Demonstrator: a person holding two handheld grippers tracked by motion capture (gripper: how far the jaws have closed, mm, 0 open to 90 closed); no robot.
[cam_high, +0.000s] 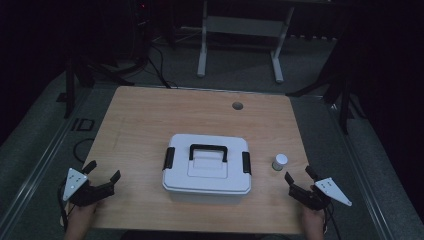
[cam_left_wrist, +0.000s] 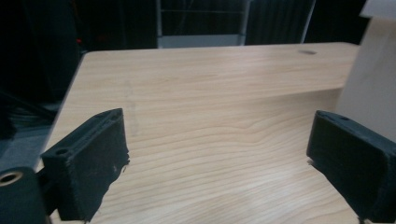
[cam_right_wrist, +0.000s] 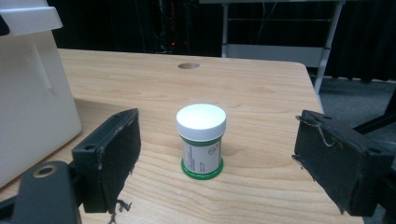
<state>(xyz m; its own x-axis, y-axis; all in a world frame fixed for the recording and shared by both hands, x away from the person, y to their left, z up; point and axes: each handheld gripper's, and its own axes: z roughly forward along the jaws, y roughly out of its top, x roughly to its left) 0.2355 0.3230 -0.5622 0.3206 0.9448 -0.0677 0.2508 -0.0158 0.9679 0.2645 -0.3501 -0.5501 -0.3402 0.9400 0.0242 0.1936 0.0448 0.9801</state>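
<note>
Dim lab: black drapes (cam_high: 390, 75), bare wooden table (cam_high: 145, 120), trailing floor cables (cam_high: 160, 67).

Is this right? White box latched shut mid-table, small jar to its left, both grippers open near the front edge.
One thing is off: the small jar stands to the right of the white box, not its left, as the high view shows. The rest holds: the box sits closed mid-table, and the left gripper and right gripper are both open near the front edge.
</note>
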